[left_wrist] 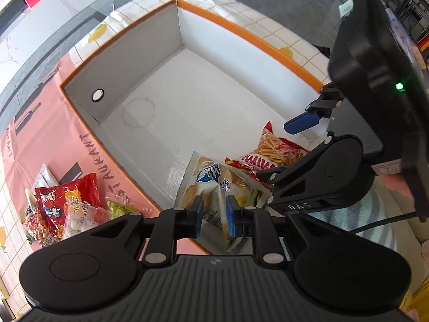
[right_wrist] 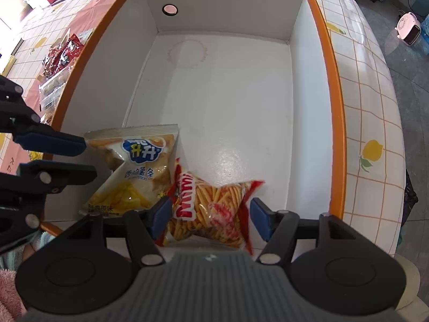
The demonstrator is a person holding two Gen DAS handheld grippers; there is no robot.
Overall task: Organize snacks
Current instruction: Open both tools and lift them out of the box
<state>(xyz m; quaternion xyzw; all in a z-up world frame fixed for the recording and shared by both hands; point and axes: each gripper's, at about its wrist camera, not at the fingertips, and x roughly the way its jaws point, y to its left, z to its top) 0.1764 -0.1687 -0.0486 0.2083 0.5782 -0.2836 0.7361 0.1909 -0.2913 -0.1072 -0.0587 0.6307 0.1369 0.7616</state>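
A white box with an orange rim (left_wrist: 249,35) (right_wrist: 332,102) stands on the table. Inside its near corner lie a pale yellow potato-stick bag (left_wrist: 211,185) (right_wrist: 139,166) and a red Mimi stick-snack bag (left_wrist: 270,153) (right_wrist: 214,204). My left gripper (left_wrist: 213,217) is shut on the edge of the yellow bag. My right gripper (right_wrist: 210,217) is open, its blue pads either side of the red bag, which rests on the box floor. The right gripper also shows in the left wrist view (left_wrist: 303,123), and the left one in the right wrist view (right_wrist: 53,145).
A pile of small snack packets (left_wrist: 64,206) (right_wrist: 59,56) lies on the pink cloth left of the box. The tabletop has white tiles with lemon prints (right_wrist: 370,153). Most of the box floor is bare white.
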